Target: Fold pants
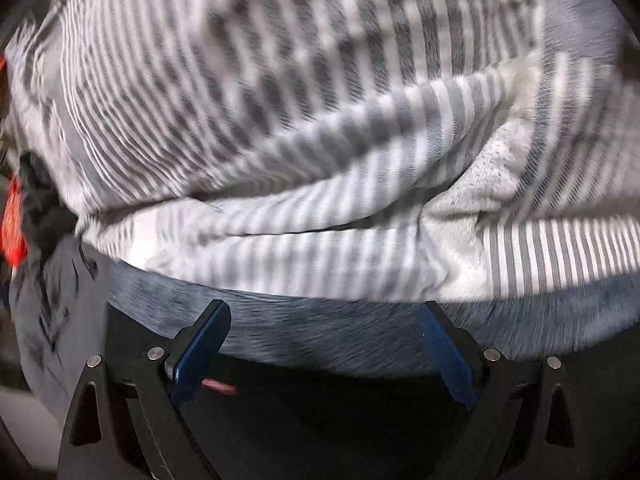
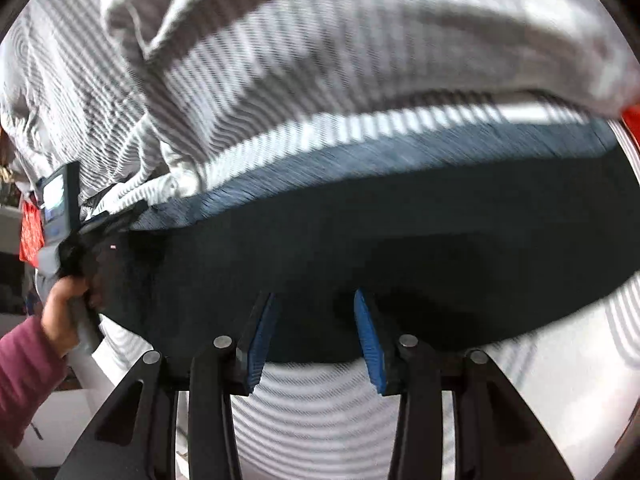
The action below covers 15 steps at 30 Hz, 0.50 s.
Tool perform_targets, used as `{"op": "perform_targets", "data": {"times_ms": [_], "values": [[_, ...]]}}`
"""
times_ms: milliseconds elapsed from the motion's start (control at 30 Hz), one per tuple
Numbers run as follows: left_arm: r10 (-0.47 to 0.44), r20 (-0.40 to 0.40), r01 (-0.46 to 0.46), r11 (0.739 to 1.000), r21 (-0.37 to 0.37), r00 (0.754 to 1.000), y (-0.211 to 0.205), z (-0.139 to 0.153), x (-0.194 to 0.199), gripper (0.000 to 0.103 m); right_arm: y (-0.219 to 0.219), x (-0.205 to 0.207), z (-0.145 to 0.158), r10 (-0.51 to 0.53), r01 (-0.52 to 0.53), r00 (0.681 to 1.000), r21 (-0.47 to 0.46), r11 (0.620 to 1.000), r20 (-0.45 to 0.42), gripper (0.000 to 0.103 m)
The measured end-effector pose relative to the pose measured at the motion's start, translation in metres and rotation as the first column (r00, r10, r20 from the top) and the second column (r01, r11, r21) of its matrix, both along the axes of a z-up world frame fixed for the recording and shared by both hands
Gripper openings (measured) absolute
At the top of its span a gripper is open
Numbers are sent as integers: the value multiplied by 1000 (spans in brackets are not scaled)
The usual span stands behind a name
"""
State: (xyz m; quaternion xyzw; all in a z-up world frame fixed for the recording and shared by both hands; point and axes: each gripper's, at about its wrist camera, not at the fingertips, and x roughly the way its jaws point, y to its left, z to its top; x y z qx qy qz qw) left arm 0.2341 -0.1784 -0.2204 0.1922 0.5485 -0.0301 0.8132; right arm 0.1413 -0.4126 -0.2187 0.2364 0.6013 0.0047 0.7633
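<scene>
Dark pants [image 2: 400, 240] betw. both grippers

Each black plastic left gripper [image 1: 325, 322] finger has a flat blue pad [image 1: 202, 344] inside and round silver screws [image 1: 155, 353] on its joints. The black plastic right gripper [image 2: 316, 320] looks the same, with ridged blue pads [image 2: 370, 344] and silver screws [image 2: 222, 341]. The person's hand [image 2: 64, 312] comes out of a soft dark pink sleeve [image 2: 24, 368].
</scene>
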Motion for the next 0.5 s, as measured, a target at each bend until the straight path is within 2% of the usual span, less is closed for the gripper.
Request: {"op": "perform_targets", "data": {"times_ms": [133,233,300,433,500], "values": [[-157,-49,156,988,-16,986,30,2,-10,96,30,33,-1,65,-65,998,-17,998,7,48],[-218,-72,216,976,-25,973,39,-3,-6,96,54,53,-3,133,-133,991,-33,991,6,54],[-253,-90,249,967,-59,963,48,-10,4,96,63,59,-4,170,-170,985,-47,984,1,56],[-353,-140,344,935,-83,925,53,-27,18,96,74,74,-10,284,-283,959,-104,954,-8,61],[-412,-183,402,911,-92,893,50,-39,22,96,75,79,-15,303,-303,953,-129,944,-23,61]]}}
